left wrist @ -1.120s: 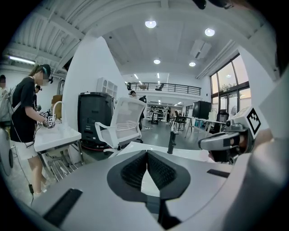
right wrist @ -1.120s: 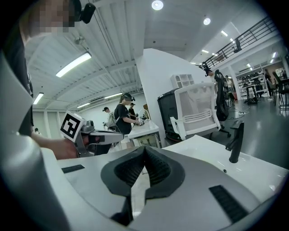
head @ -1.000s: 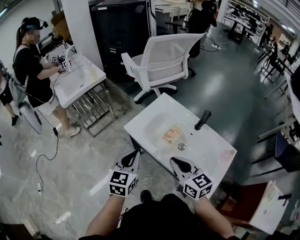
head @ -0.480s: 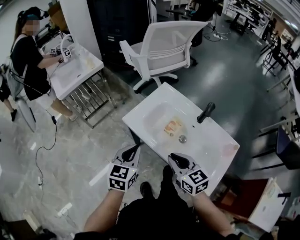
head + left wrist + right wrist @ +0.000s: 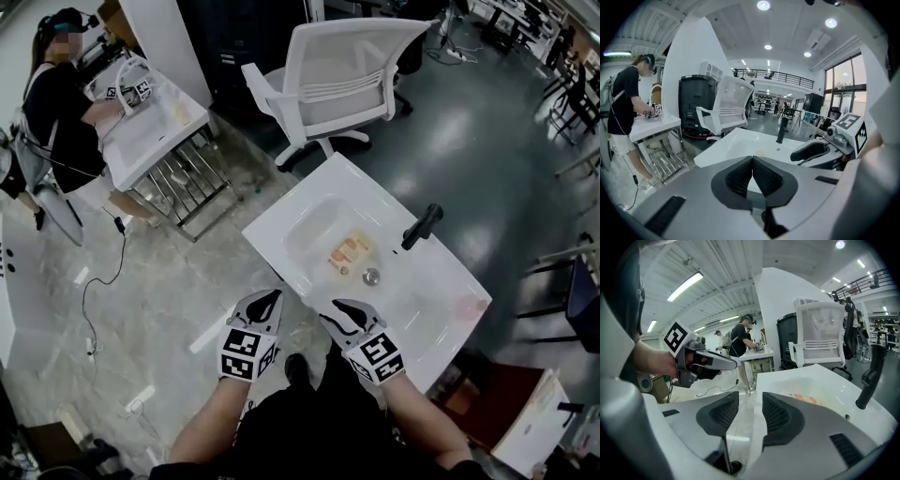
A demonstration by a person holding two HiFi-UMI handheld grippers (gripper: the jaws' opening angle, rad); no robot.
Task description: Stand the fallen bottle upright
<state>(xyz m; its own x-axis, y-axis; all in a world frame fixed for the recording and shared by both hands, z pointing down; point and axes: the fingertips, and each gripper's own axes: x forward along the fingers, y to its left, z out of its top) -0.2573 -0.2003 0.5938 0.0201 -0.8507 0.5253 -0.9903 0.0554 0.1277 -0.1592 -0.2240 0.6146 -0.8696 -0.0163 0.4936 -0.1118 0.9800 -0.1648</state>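
Found the bottle (image 5: 345, 251) lying flat on its side in the basin of the white bench (image 5: 442, 292), orange label up, just beside the drain (image 5: 371, 277) at about 10 o'clock from it; touched by neither gripper. Spotted the black faucet (image 5: 422, 227) standing at 2 o'clock from the drain, near the bench's far rim.

Held both grippers side by side at the bench's 6 o'clock edge, pointed toward 12 o'clock and tilted downward, short of the bottle and apart from it; carried a marker cube on each, the left cube (image 5: 246, 354) and the right cube (image 5: 375, 354), nearest the body.

Saw the left gripper (image 5: 273, 296) with its jaws closed, ribbed pads meeting at the tips, nothing between them; hung just off the bench's edge over the floor.

Saw the right gripper (image 5: 335, 304) with its jaws apart, lately opening, nothing in the gap but floor and bench edge beyond; gripped nothing.

Noted a white office chair (image 5: 337, 80) past the bench at 12 o'clock; noted a person in black (image 5: 56, 112) at 10 o'clock, working at a second white bench (image 5: 155, 141).
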